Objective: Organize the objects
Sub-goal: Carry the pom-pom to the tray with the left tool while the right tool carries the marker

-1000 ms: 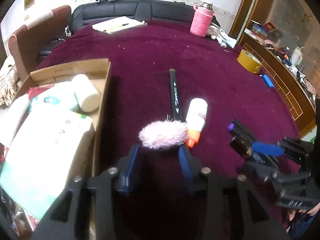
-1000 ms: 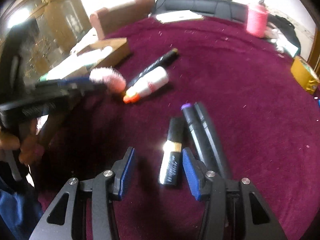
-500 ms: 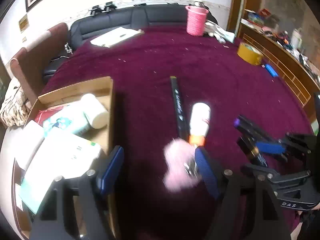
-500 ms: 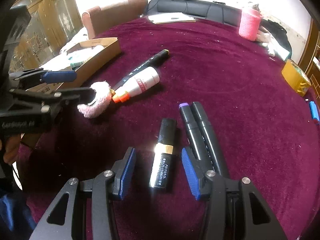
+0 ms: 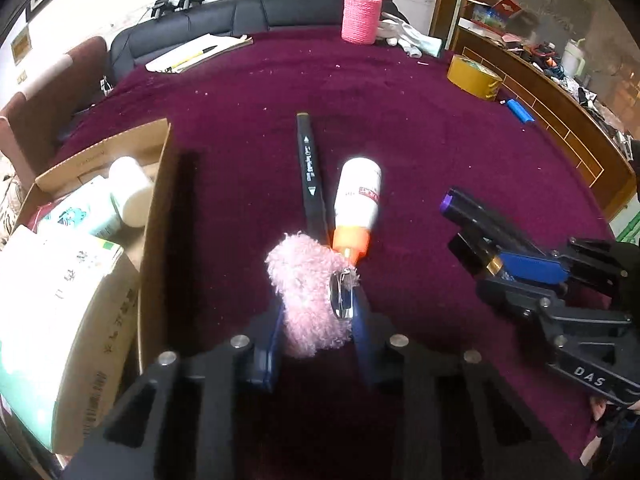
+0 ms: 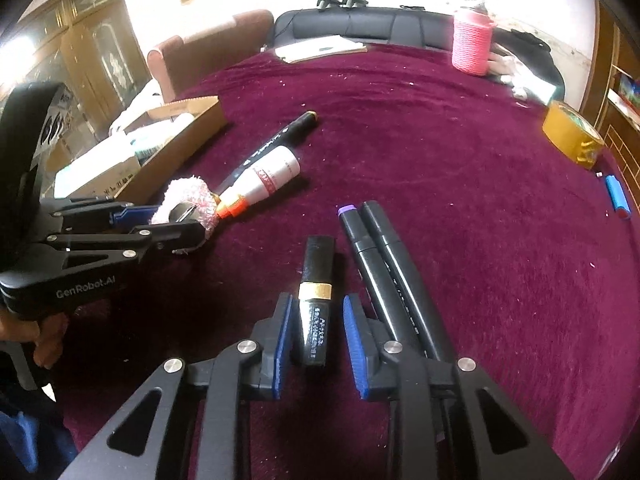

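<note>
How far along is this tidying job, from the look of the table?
Early days. The cardboard box already holds cartons and a white bottle. In hand: the left gripper, jaws just closing, pinches the pink fluffy clip; the right gripper, also closing, brackets the black tube, though contact is unclear. Still loose on the cloth: glue bottle, black marker, two dark markers.
</note>
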`<state>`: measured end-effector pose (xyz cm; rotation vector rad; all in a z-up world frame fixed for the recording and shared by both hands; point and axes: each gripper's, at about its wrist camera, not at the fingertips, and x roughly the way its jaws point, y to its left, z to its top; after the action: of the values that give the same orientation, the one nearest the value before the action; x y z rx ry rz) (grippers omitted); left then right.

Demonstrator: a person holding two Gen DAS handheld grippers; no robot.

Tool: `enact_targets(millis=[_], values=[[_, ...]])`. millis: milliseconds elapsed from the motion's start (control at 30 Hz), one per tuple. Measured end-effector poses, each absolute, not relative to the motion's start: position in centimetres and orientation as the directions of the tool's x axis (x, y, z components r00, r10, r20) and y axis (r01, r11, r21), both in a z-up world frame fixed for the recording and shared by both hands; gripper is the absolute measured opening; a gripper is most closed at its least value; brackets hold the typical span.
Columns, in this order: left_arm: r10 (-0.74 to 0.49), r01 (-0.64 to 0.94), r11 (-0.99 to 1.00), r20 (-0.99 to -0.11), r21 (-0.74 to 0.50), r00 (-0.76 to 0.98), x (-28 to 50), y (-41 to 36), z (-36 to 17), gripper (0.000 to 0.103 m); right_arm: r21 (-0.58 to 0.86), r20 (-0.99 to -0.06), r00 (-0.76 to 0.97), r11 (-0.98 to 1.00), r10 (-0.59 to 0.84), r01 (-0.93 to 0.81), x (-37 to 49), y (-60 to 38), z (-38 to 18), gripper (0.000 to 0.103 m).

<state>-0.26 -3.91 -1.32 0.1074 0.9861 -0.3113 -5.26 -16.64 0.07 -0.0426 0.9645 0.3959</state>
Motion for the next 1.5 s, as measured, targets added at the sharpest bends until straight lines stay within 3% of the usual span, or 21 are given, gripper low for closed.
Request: enact_targets(millis=[733,1133,1500], values=[[-0.414,0.304,0.909,-0.705,-0.286,0.575,-3.4,1.0,4.8,0.028,0.335,-0.709,0.495,0.858,0.502,-0.389,-4.2,-14.0,5.2,0.029],[-0.314,0.133,0.938,-0.63,-0.319,0.71,-4.5,11.5,7.9,0.028,0.42,-0.674,0.398,0.766,0.622,-0.486,1.2,-4.4,7.7,0.029],[-0.261,0.004,0.936,-0.688,-0.352,0.677,-1.9,17.5,4.6,0.028,0.461,-0.734,0.297,0.77,0.61,-0.442,8.2,3.9,3.6,0.029]])
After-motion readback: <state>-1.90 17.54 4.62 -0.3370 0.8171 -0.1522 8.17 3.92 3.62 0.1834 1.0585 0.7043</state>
